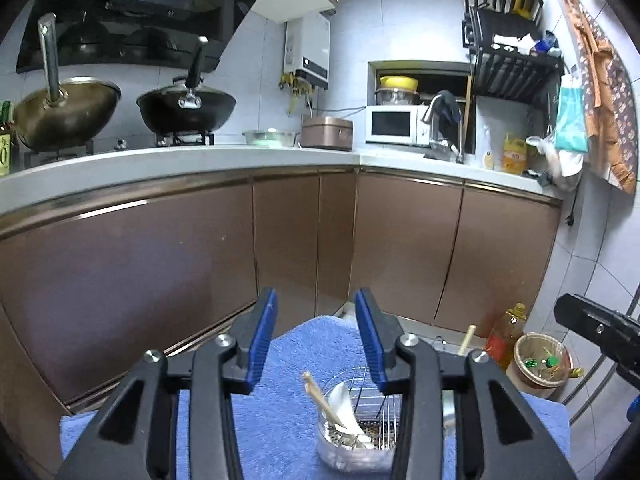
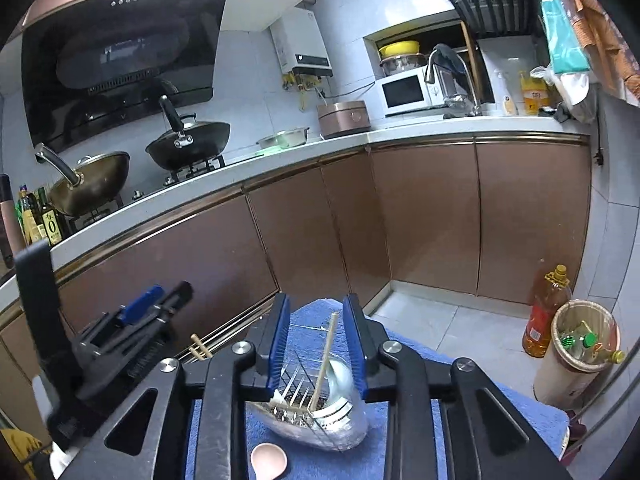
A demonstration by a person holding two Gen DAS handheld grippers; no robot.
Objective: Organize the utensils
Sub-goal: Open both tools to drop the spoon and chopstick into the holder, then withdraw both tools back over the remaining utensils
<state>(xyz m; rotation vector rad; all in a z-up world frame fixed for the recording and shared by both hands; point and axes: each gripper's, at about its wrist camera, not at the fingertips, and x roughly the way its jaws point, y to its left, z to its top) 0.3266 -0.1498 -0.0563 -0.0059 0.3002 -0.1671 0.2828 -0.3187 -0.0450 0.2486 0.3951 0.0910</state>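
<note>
A clear utensil holder with a wire rack [image 1: 356,432] stands on a blue towel [image 1: 280,400]. It holds wooden chopsticks [image 1: 320,396] and a white spoon [image 1: 344,404]. My left gripper [image 1: 316,340] is open and empty above the towel, just left of the holder. In the right wrist view the holder [image 2: 320,412] sits below my right gripper [image 2: 318,344], which is open with one chopstick [image 2: 326,360] standing between its jaws, untouched. A pink spoon [image 2: 269,462] lies on the towel [image 2: 400,420] in front of the holder. Two chopstick tips [image 2: 199,346] show to the left.
Brown cabinets [image 1: 280,248] under a white counter [image 1: 200,160] face me. Two woks, a rice cooker and a microwave sit on it. An oil bottle [image 2: 546,316] and a waste bin [image 2: 580,344] stand on the floor at the right. The left gripper's body [image 2: 120,344] is close on the left.
</note>
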